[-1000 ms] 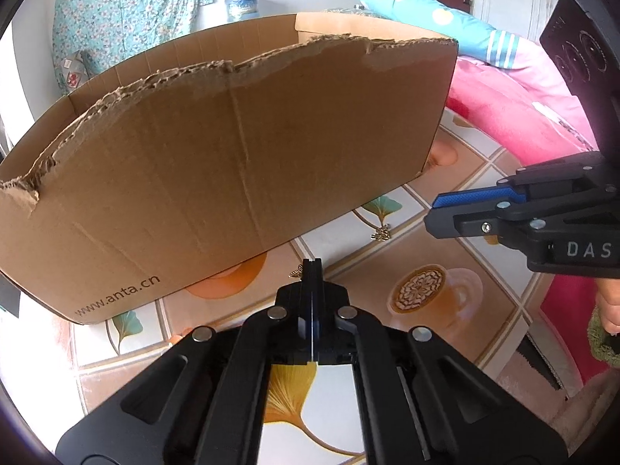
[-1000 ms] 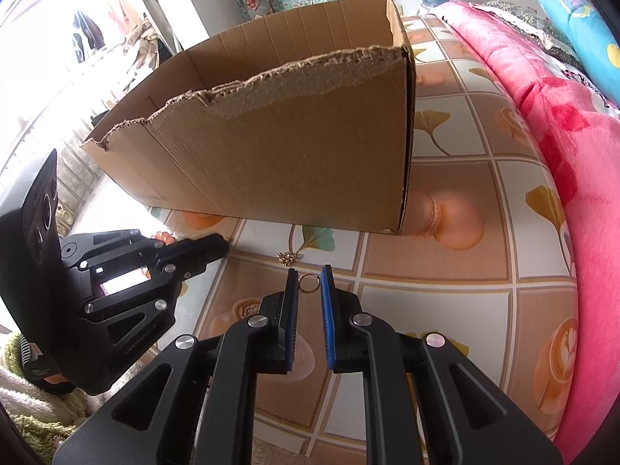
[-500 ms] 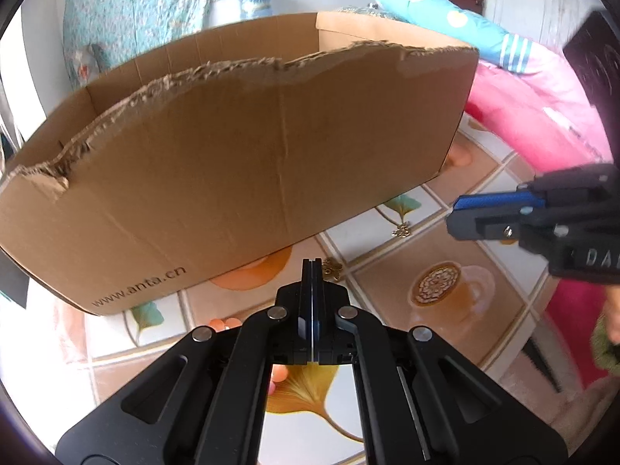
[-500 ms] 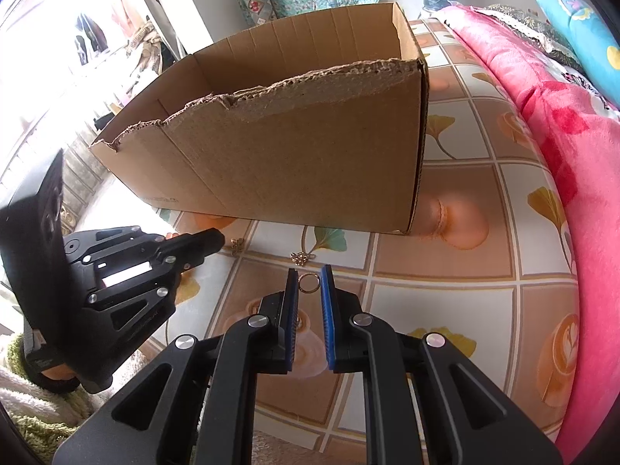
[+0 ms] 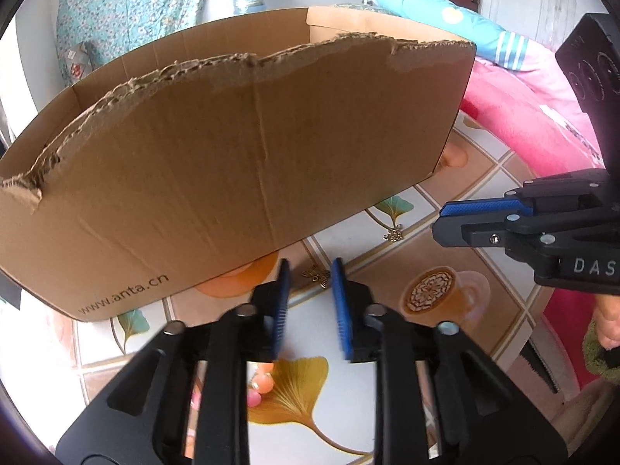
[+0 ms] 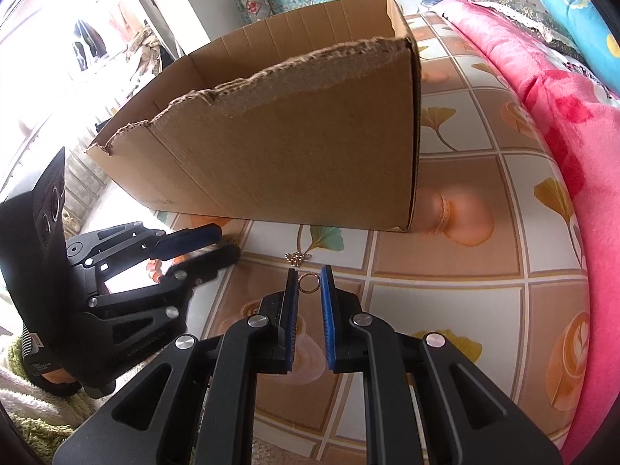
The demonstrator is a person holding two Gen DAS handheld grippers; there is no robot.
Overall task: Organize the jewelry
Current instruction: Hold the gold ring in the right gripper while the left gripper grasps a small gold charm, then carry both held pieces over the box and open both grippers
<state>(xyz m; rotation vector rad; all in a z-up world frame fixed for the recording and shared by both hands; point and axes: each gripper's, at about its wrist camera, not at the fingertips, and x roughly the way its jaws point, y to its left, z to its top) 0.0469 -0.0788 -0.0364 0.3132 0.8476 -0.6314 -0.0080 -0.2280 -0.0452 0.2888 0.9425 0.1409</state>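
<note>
The left claw (image 5: 308, 279) has just been opening; its blue pads now stand narrowly apart around a small bronze butterfly charm (image 5: 317, 274) lying on the patterned mat (image 5: 348, 387) just in front of the cardboard box (image 5: 232, 155), likely to take it. The right claw (image 6: 309, 283) pinches a thin gold ring (image 6: 308, 283) at its tips, edge-on and clear of the mat, seemingly ready for the box. A knotted gold charm (image 6: 295, 258) lies nearer the box wall, untouched.
</note>
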